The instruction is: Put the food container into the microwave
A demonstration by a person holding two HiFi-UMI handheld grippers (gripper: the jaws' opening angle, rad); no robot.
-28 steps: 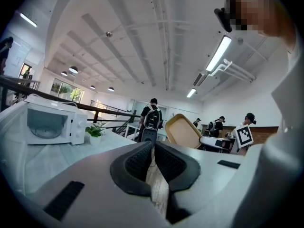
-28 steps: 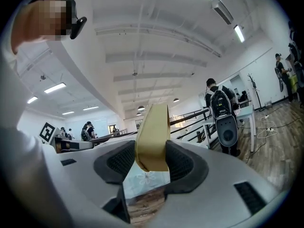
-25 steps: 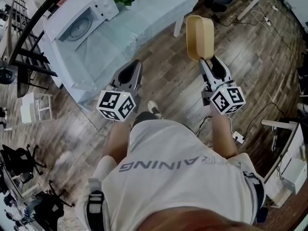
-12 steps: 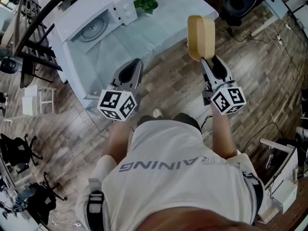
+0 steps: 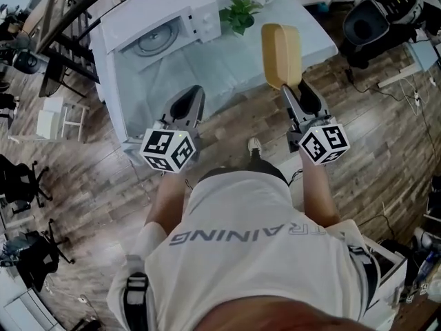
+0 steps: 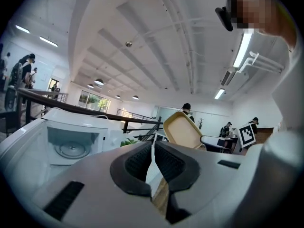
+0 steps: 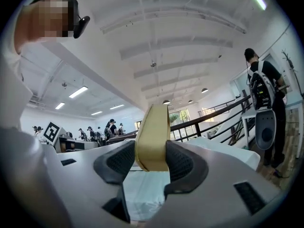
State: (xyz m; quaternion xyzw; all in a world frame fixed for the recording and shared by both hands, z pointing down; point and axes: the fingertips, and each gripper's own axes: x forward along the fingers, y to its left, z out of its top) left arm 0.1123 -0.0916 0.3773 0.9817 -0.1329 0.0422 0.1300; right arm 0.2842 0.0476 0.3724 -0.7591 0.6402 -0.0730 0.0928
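Wood-plank flooring [image 5: 103, 185] surrounded a table under a pale blue cloth [image 5: 207, 67]. A white microwave oven [image 5: 165, 19] stood at the tabletop's far left corner with its door open and its round glass turntable exposed. A small green potted plant [image 5: 239, 16] stood just beside it, on the side toward the far edge. The right gripper [image 5: 293, 88] was clamped on one rim of a tan, rounded rectangular plastic food container [image 5: 281, 54], with both black pads pressed against its walls [image 7: 153, 137]. The container stood on edge in the air, clear of the cloth. In the head view it lay over the tabletop's near edge, toward the right corner and well apart from the microwave oven. The left gripper [image 5: 193, 95] was held level near the tabletop's near left corner. Its jaws were closed together with nothing between them [image 6: 153, 160], and its camera faced the microwave oven's open cavity [image 6: 71, 141].
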